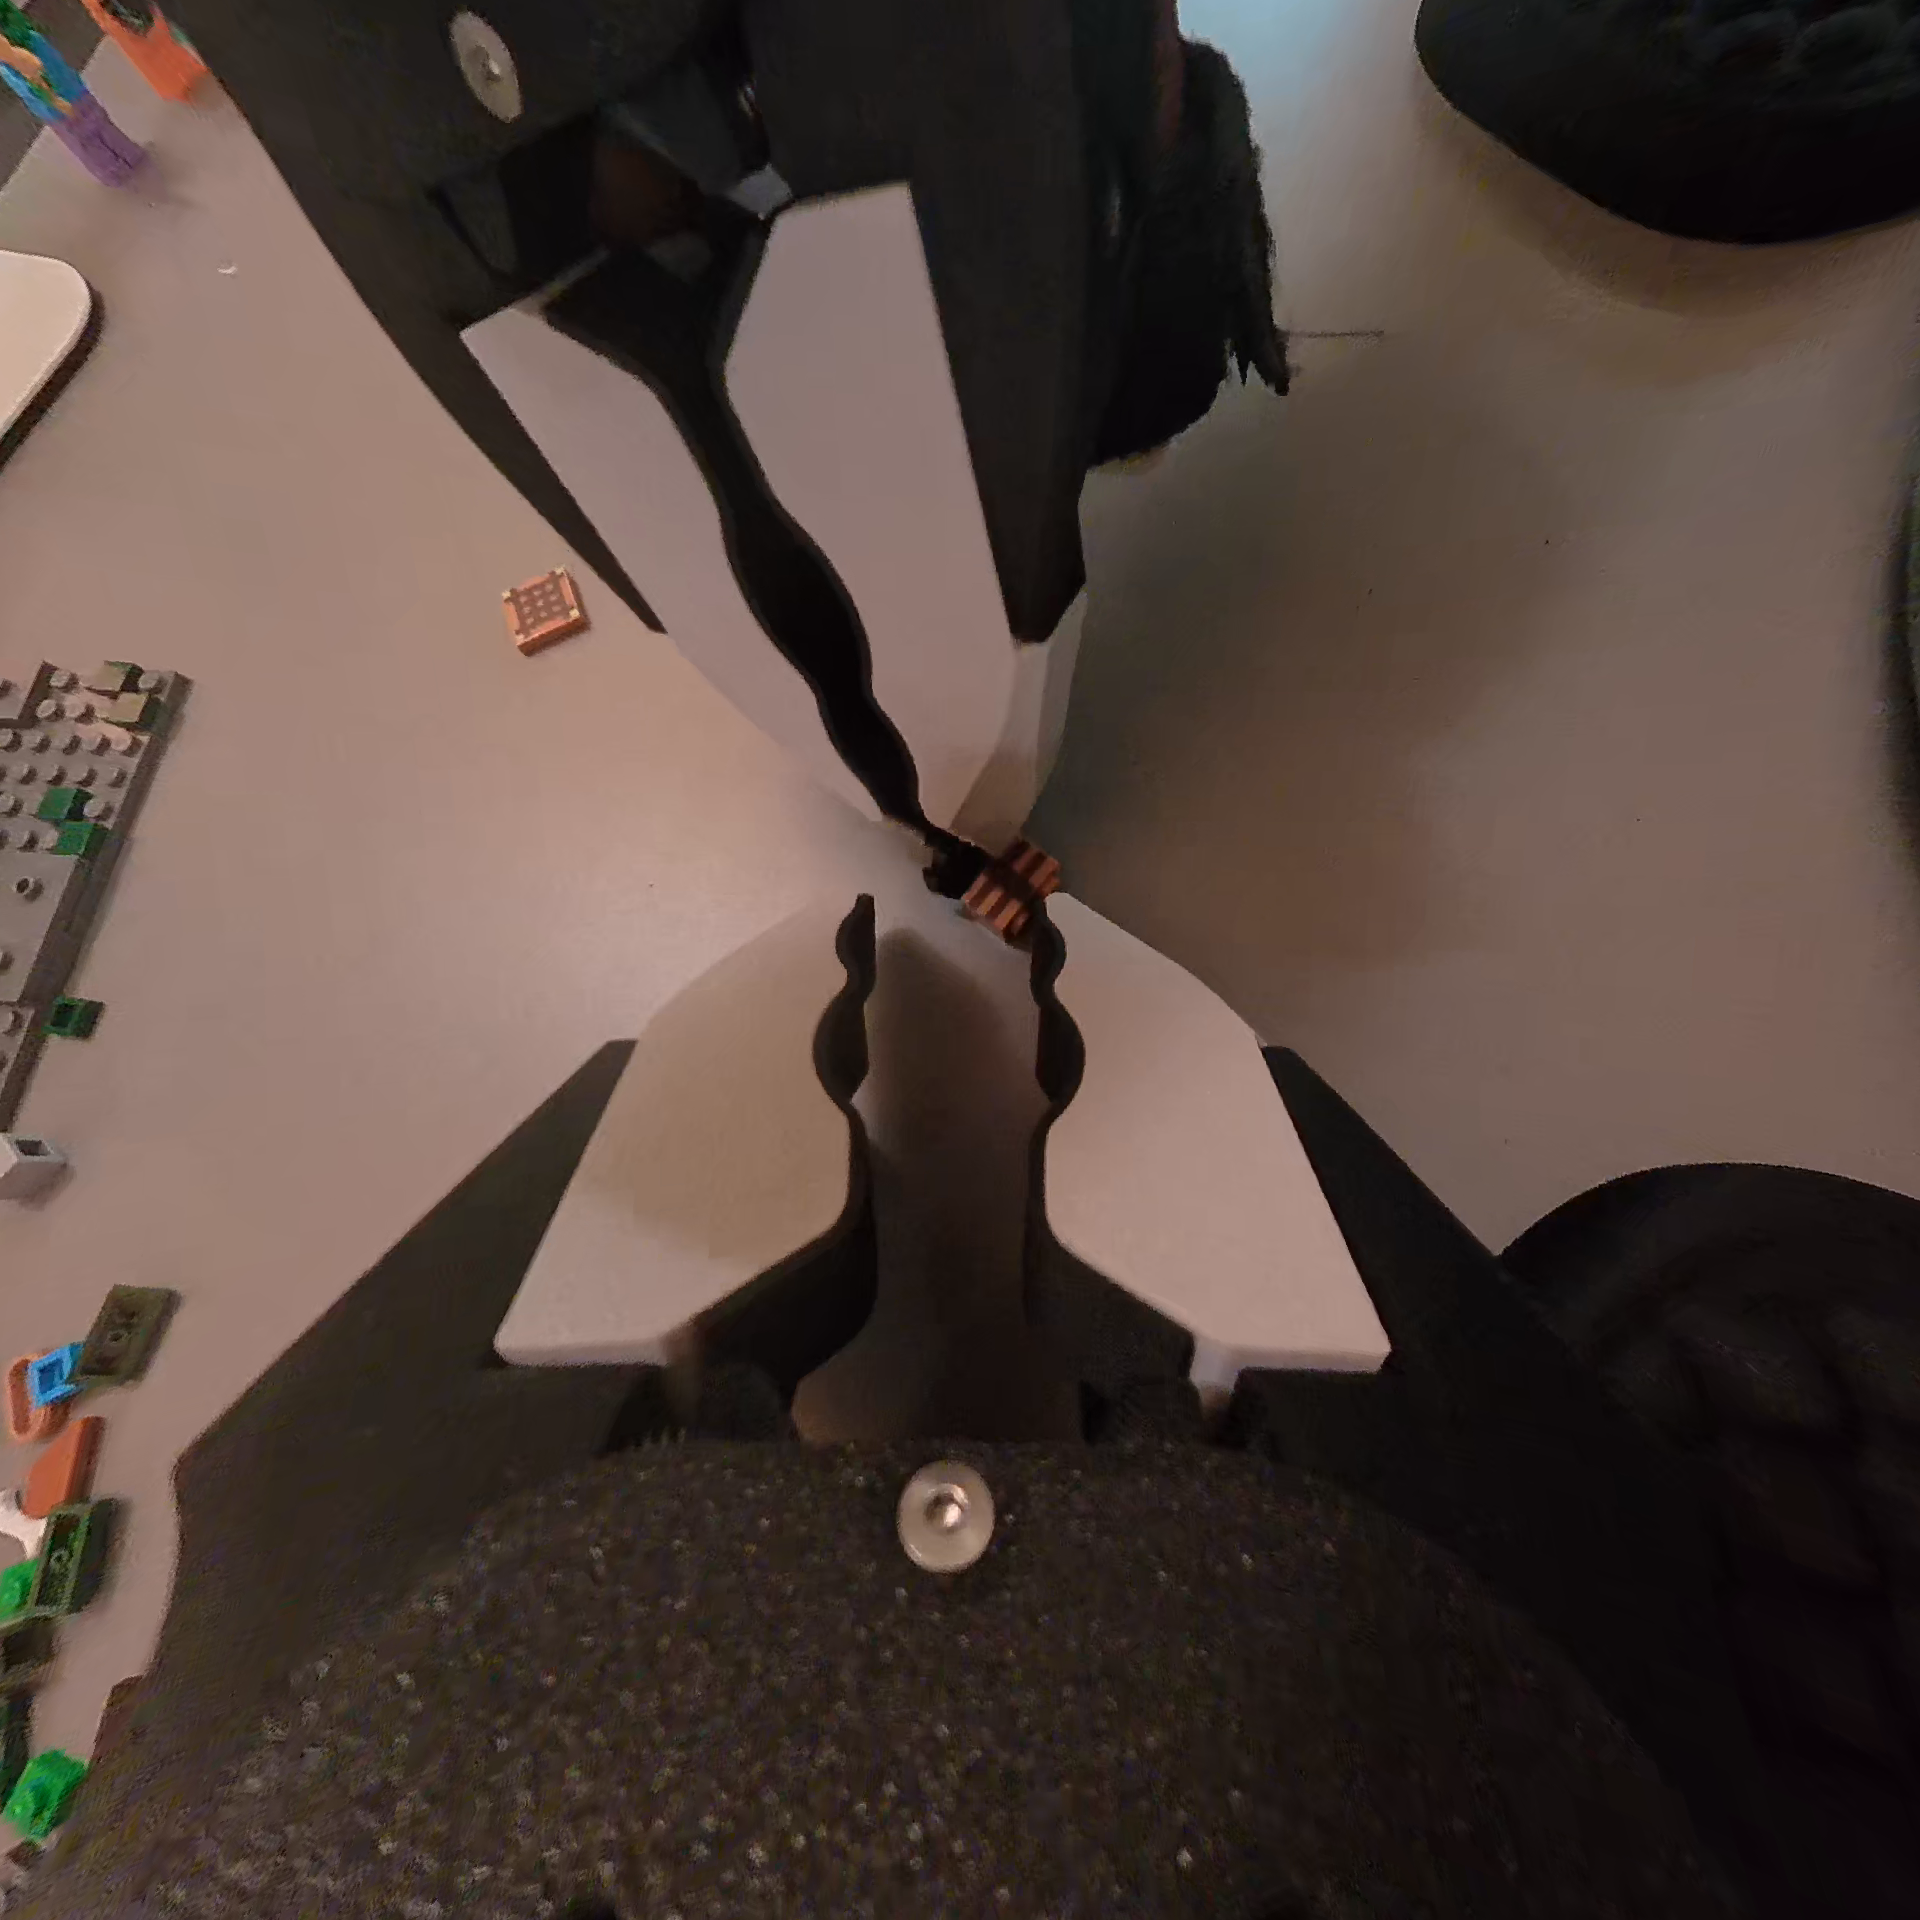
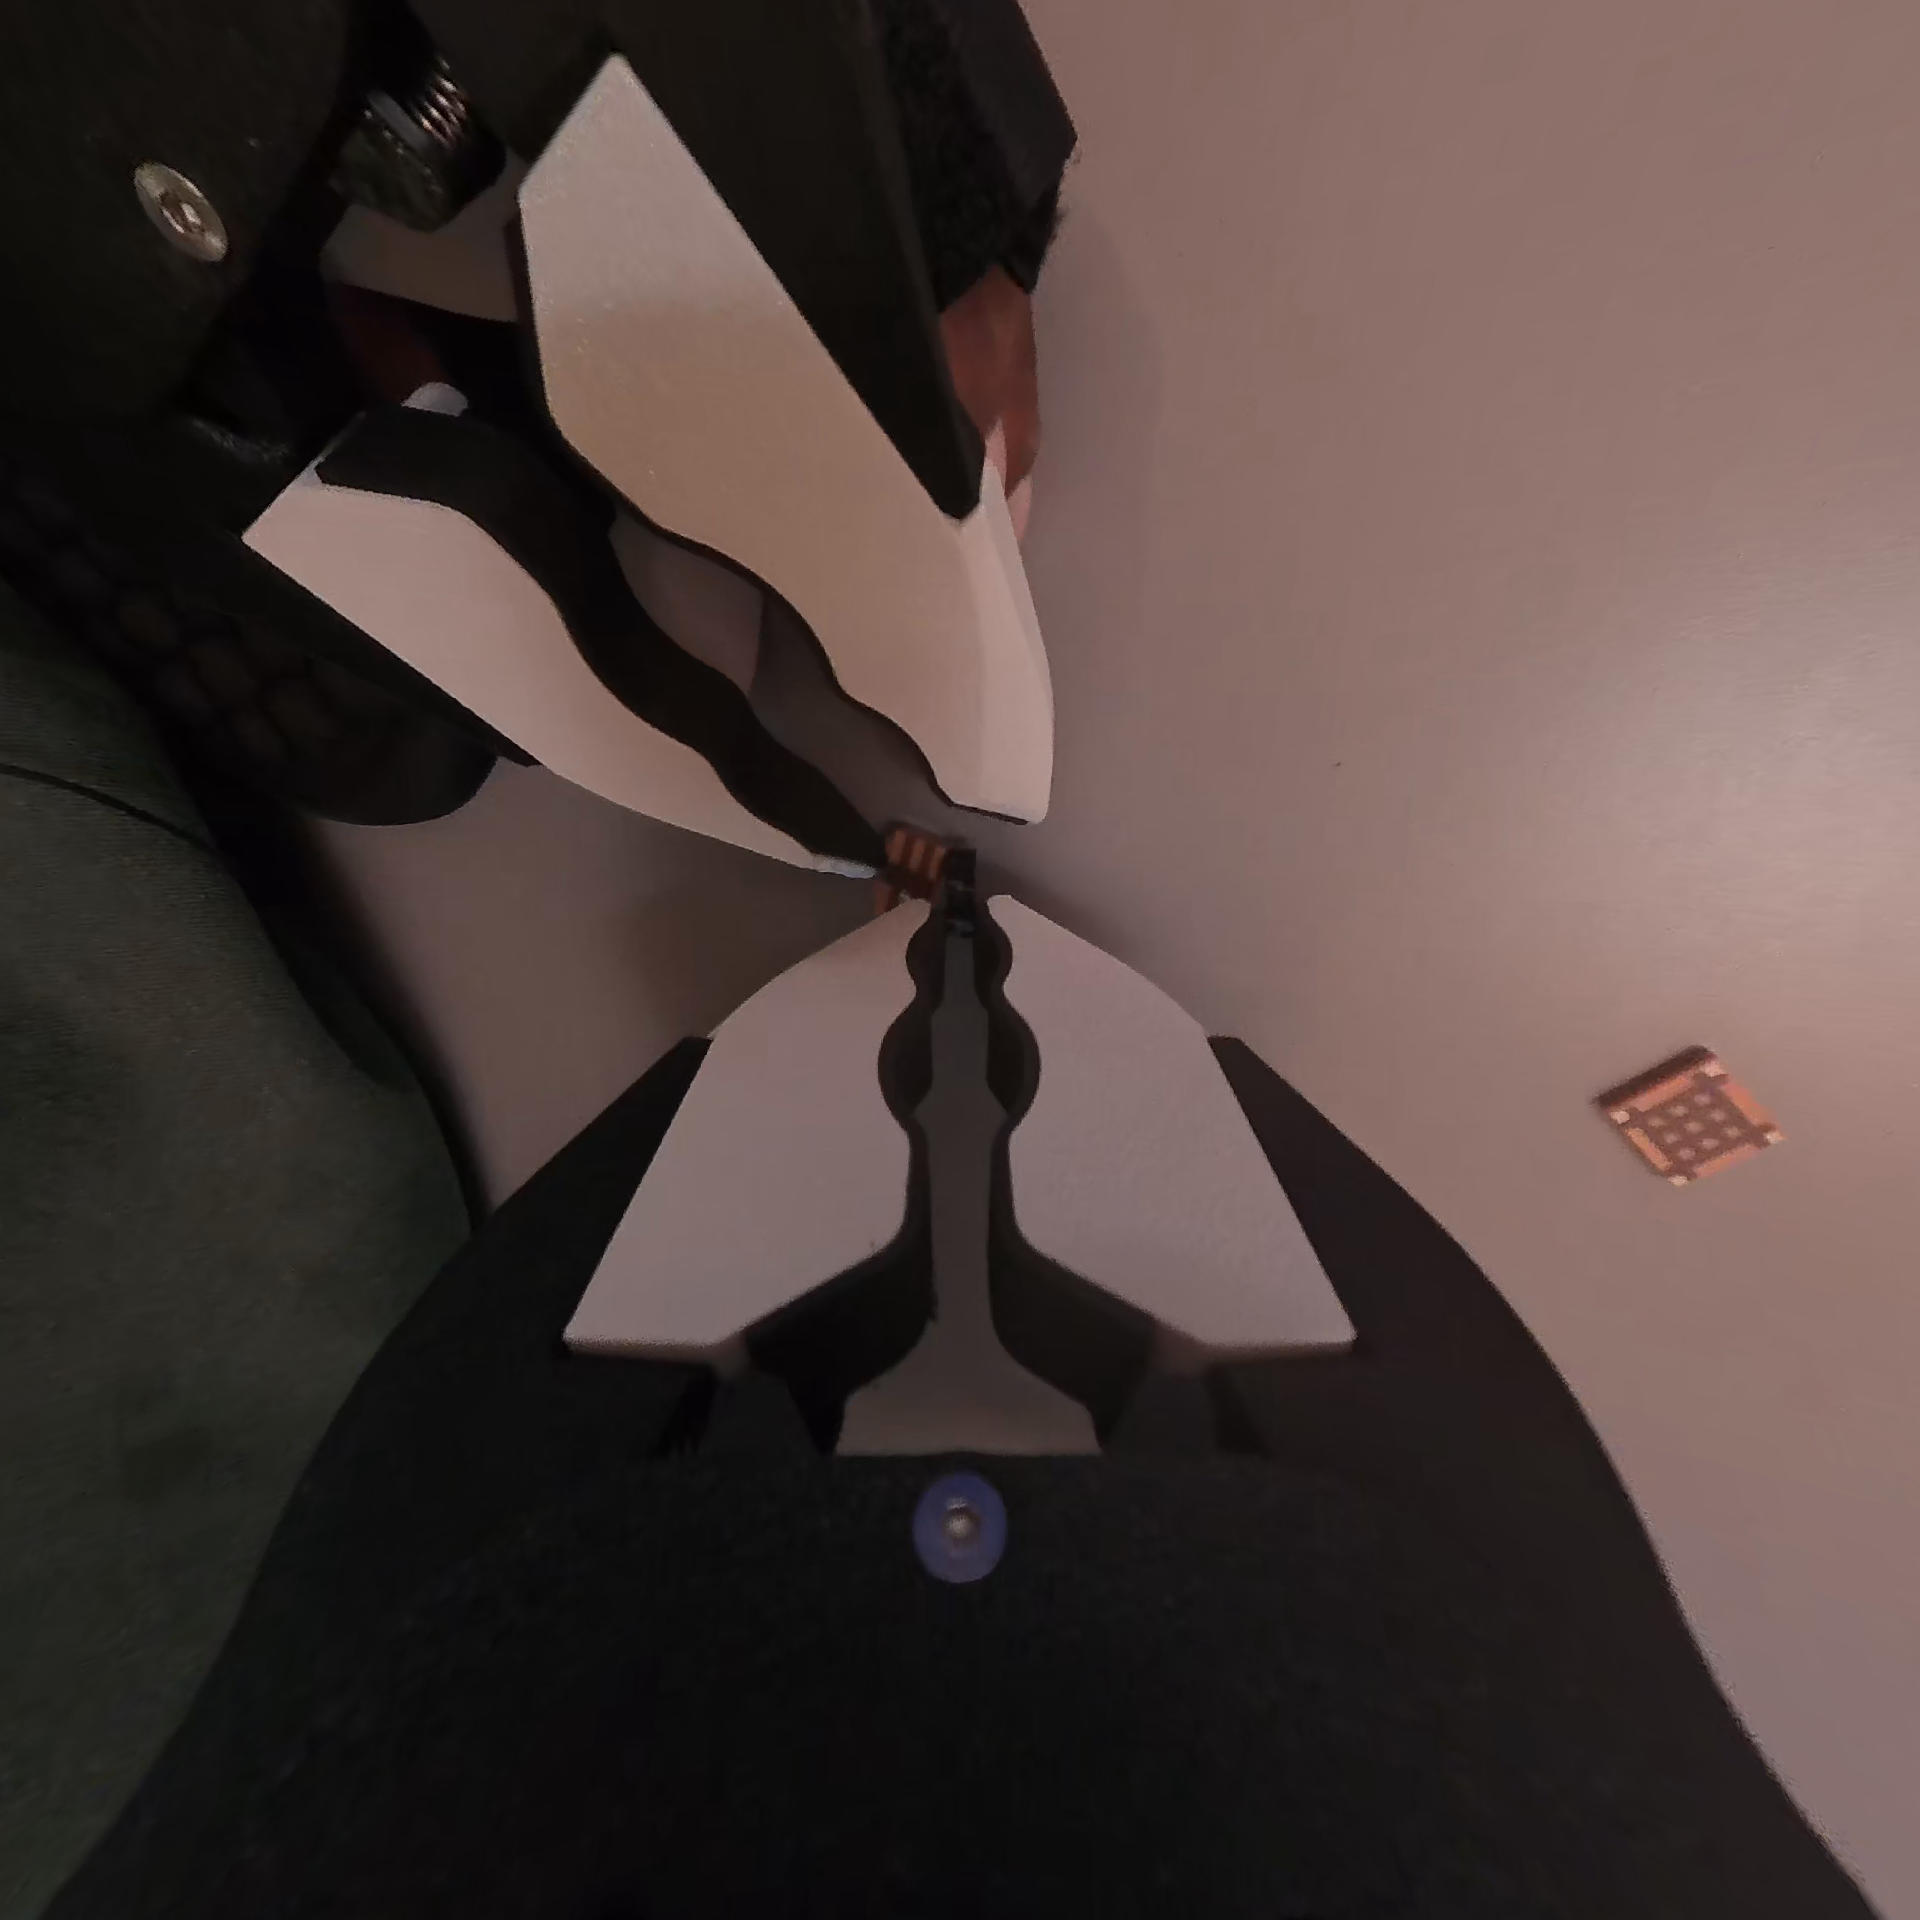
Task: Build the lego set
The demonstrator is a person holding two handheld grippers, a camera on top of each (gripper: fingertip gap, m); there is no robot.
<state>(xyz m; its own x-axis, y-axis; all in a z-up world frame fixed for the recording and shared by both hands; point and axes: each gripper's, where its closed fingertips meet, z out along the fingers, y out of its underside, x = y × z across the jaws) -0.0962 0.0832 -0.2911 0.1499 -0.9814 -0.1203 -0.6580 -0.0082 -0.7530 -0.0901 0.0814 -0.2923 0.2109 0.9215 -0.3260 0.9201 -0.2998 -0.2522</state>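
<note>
A small brown striped lego piece (image 1: pixel 1010 894) with a black part on it is held in the air between the two grippers. My right gripper (image 2: pixel 956 902) is shut on the black part, and the striped piece (image 2: pixel 914 857) sticks out past its tips. My left gripper (image 1: pixel 954 920) is open, and its right fingertip (image 1: pixel 1047 940) touches the striped piece. In the left wrist view the right gripper (image 1: pixel 935 847) comes in from the top. In the right wrist view the left gripper (image 2: pixel 935 840) comes in from the upper left with the piece between its fingers.
A brown grid tile (image 1: pixel 544 608) lies flat on the pale table (image 1: pixel 1507 727), also in the right wrist view (image 2: pixel 1688 1122). A grey baseplate (image 1: pixel 62 831) with green bricks and several loose pieces (image 1: pixel 62 1455) lie at the left. A minifigure (image 1: pixel 62 94) stands far left. Only a small space, under 4 cm, lies between the two pairs of fingers. The brown grid tile (image 1: pixel 544 608) is about equally far from each gripper, around 11 cm. My right wrist view (image 2: pixel 1681 1123) looks at it from another angle.
</note>
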